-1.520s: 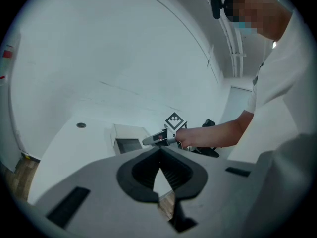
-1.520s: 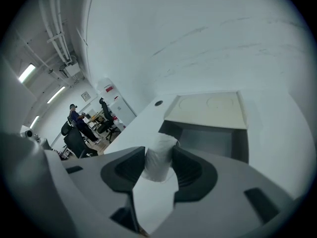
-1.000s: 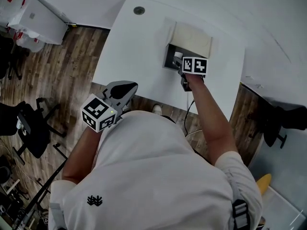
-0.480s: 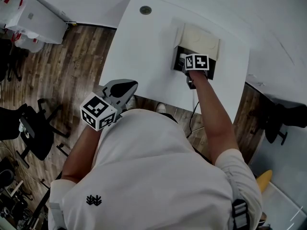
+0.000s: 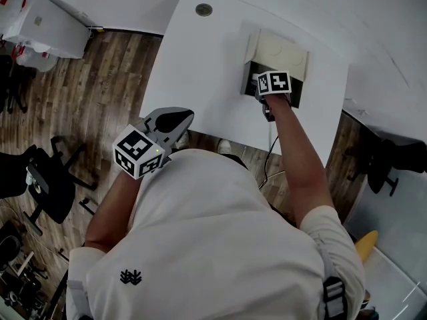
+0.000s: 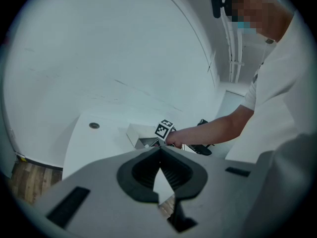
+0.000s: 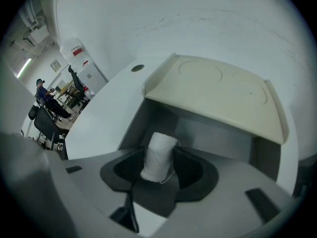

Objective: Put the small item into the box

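Observation:
A small white spool of thread (image 7: 158,155) stands upright between the jaws of my right gripper (image 7: 161,151). The pads still touch its sides while the jaws are opening. It hangs over the dark inside of the open box (image 7: 213,133), whose cream lid (image 7: 218,90) is tipped back. In the head view the right gripper (image 5: 259,85) is over the box (image 5: 280,51) at the far side of the white table (image 5: 200,72). My left gripper (image 5: 175,119) is held off the table's near edge, shut with nothing in it (image 6: 159,148).
A round grommet (image 5: 203,9) sits in the table's far left corner. A black device with a cable (image 5: 268,115) lies at the table's near edge by my right hand. Black chairs (image 5: 40,179) and a white cabinet (image 5: 47,22) stand on the wooden floor to the left.
My right gripper has moved forward with the spool, from the box's front edge to over its opening. The left gripper has stayed put.

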